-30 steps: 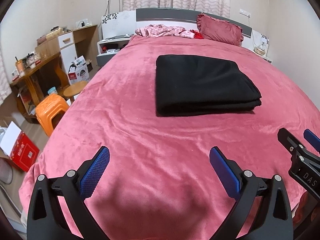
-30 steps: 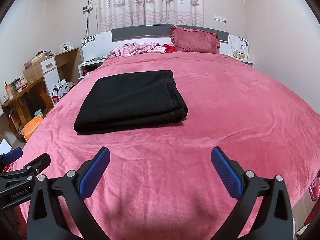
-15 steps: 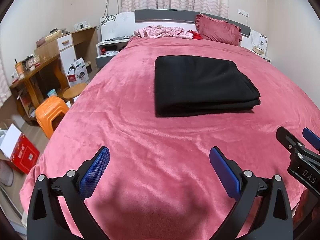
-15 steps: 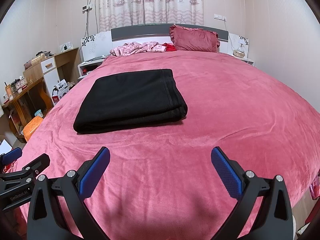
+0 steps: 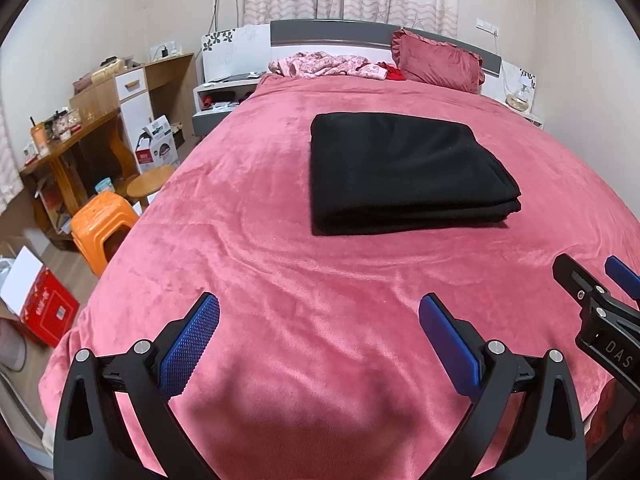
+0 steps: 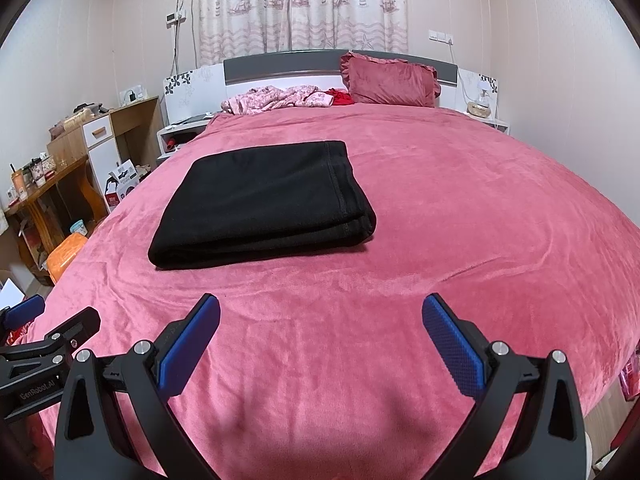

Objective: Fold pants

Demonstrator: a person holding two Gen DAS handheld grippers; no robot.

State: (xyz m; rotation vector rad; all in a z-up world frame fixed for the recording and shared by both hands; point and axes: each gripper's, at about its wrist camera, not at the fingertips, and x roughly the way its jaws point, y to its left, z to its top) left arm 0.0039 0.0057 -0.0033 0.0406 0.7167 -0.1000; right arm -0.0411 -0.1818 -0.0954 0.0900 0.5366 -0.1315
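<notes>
Fingers of both the left gripper [image 5: 319, 320] and right gripper [image 6: 321, 320] are spread wide, grasping nothing, well short of the pants [image 5: 404, 178]. That folded black stack lies on the bed [image 5: 280, 280], at one o'clock from the left, eleven o'clock from the right, roughly equidistant.

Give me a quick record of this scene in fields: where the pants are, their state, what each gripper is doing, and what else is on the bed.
pants: black pants, on the pink bedspread
pants state: folded into a flat rectangular stack
left gripper: open, empty, above the bedspread, apart from the pants
right gripper: open, empty, apart from the pants
other items on bed: red pillow, crumpled pink floral cloth by the headboard
</notes>
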